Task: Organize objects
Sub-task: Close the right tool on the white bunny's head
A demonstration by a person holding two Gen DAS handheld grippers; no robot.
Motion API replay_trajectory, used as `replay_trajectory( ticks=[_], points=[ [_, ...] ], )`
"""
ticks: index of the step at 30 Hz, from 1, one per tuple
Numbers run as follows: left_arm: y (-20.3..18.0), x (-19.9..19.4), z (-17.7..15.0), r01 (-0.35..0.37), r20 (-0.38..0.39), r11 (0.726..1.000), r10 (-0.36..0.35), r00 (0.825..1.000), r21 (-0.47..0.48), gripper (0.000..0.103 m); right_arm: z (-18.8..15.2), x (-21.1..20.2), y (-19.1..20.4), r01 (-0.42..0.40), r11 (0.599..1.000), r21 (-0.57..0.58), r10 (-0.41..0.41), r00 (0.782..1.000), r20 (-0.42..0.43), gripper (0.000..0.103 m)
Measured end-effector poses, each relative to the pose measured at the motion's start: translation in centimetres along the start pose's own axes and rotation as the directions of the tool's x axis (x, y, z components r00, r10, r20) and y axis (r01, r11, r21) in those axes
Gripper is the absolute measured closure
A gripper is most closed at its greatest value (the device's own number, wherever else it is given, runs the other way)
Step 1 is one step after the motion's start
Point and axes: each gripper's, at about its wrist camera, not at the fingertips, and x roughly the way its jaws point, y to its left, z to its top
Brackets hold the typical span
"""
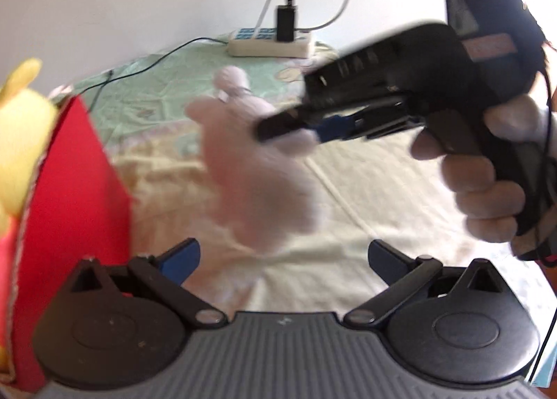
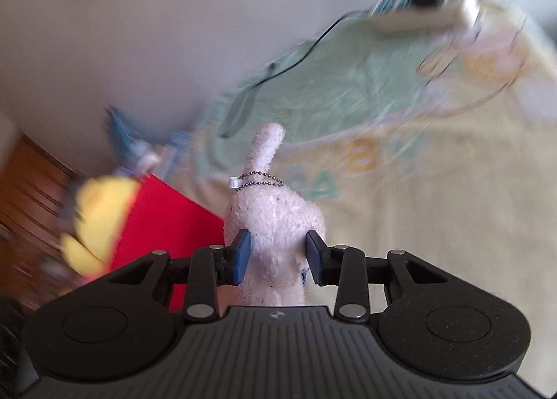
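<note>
My right gripper (image 2: 277,256) has its jaws closed on a white plush (image 2: 275,221), pinching its body at mid-height; a bead chain (image 2: 259,179) loops its neck. My left gripper (image 1: 283,259) stands wide open and holds nothing. The plush hangs in the air above the bed (image 2: 435,207), just right of the red box (image 2: 163,211), which already carries a yellow toy (image 2: 95,218) at its near edge. Beyond lie a power strip (image 1: 268,42) and its cables, against the wall.

Risks, as I judge them: the plush is soft and may slip from the grip. The blur in both views suggests fast motion, which makes overshooting the box likely. The chain could snag on the box rim.
</note>
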Motion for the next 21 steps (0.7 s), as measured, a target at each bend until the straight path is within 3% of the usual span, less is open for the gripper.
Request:
replay_trajectory(
  ticks=[2,4,7,10,13,15,18,21],
  points=[
    [-0.6,0.2,0.0,0.021,-0.003,1.000,-0.021,1.000,0.016,0.001,-0.7,-1.2,1.1,0.133,0.982,-0.130,-0.136,0.991,-0.007,0.065],
    [-1.0,0.4,-0.1,0.033,-0.010,0.999,-0.033,0.999,0.032,0.001,-1.3,-1.6,1.3,0.145,0.980,-0.137,-0.151,0.988,-0.031,0.065],
    [-1.6,0.3,0.1,0.029,-0.010,0.999,-0.028,1.000,0.047,0.001,-1.9,-1.8,1.4,0.082,0.992,-0.095,-0.086,0.995,-0.043,0.064],
    [-1.1,0.2,0.4,-0.001,0.000,0.999,0.001,1.000,0.032,0.001,-1.5,-0.6,1.5,-0.050,0.999,-0.001,0.050,0.998,-0.027,0.062],
    [0.2,1.0,1.1,-0.031,0.013,0.999,0.031,0.999,-0.008,0.001,-0.9,0.4,1.3,-0.166,0.981,0.101,0.167,0.986,-0.003,0.061],
    [1.2,1.4,1.6,-0.029,0.010,0.999,0.030,1.000,-0.039,0.001,-0.7,0.7,0.9,-0.257,0.951,0.172,0.259,0.966,0.009,0.060],
    [2.0,1.8,2.1,-0.051,0.015,0.997,0.052,0.999,-0.062,0.001,-0.3,0.0,0.6,-0.263,0.947,0.186,0.254,0.965,0.068,0.060],
    [2.7,2.2,2.8,-0.082,0.025,0.993,0.084,0.996,-0.083,0.001,-0.1,-0.1,-0.6,-0.214,0.952,0.218,0.197,0.975,0.099,0.060]
  ],
)
